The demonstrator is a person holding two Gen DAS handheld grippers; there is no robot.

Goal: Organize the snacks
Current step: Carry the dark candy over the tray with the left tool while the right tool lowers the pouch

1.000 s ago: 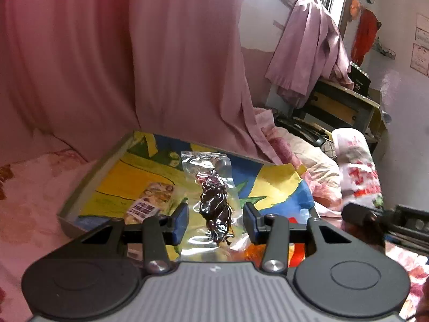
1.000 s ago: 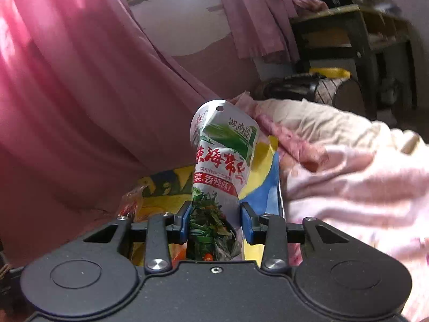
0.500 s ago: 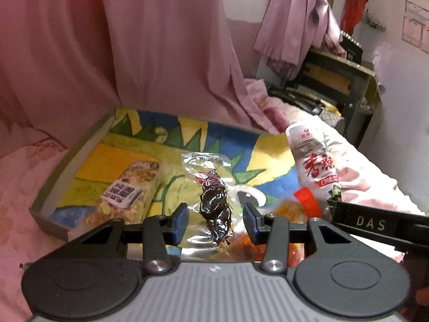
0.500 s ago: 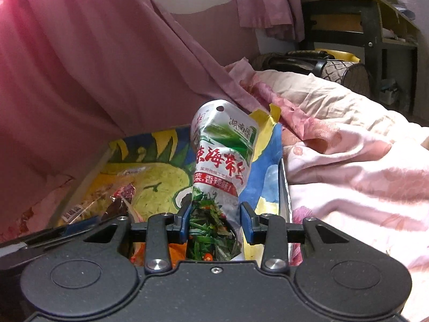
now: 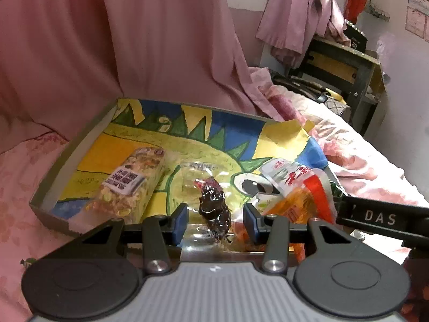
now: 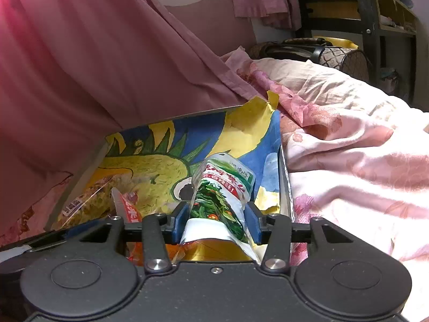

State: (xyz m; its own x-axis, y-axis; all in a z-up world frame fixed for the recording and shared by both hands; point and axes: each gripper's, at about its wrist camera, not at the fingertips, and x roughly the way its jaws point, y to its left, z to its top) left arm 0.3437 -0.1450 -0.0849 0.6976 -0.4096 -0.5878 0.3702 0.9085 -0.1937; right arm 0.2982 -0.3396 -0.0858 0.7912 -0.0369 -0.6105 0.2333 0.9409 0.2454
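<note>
The left gripper [image 5: 215,221] is pointed forward and downward, its blue-padded jaws set partly apart, and a clear packet [image 5: 211,201] is seen between them; whether it is pressed by the pads cannot be told. The right gripper [image 6: 217,221] is likewise tilted downward. Its jaws are being opened, with a green packet [image 6: 221,198] lying between them. The right gripper's dark body is seen at the left view's right edge.

snack packets [image 5: 128,185] in tray [image 5: 80,145], on bed [image 6: 362,166]
</note>
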